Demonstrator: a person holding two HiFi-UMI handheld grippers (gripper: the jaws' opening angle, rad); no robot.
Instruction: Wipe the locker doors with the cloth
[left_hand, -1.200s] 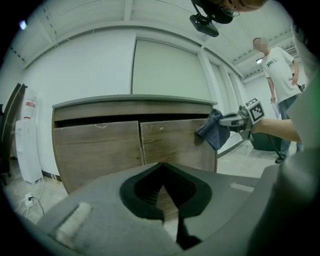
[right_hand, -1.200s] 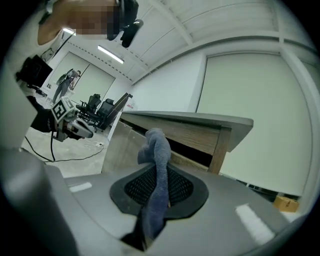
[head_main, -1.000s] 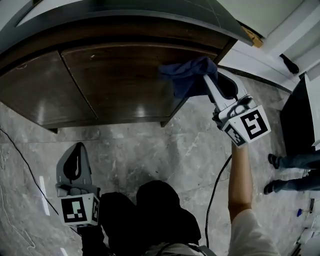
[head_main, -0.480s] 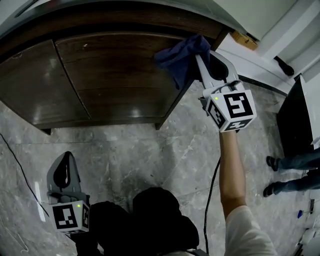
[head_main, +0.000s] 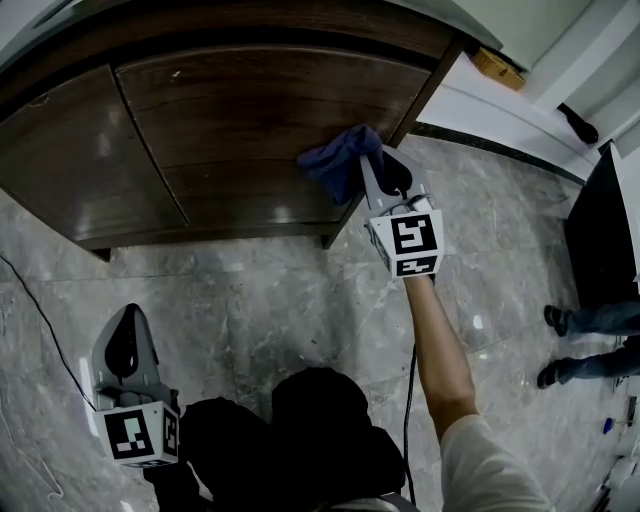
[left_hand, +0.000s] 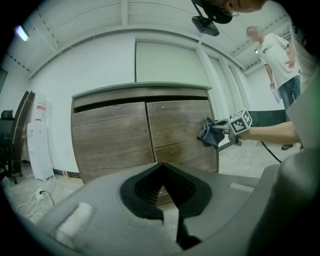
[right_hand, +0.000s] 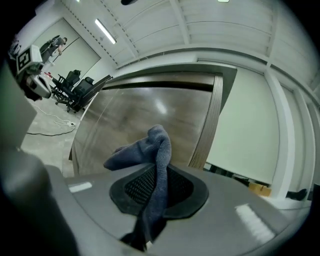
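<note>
Floor (head_main: 280, 300) before locker doors (head_main: 270, 110) free; bystander's legs (head_main: 590, 320) at right (well apart from doors).

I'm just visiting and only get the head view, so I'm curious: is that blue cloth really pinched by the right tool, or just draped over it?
Observer: Pinched. In the right gripper view the cloth runs between the fingers of the right gripper, which are closed on it, and bunches up in front.
Operator: Does the low left one carry anything?
Observer: No. The left gripper view shows the left gripper with its fingers together and nothing between them.
Operator: What stands left of the locker?
Observer: A tall white appliance, probably a water dispenser; your view cuts it off.
</note>
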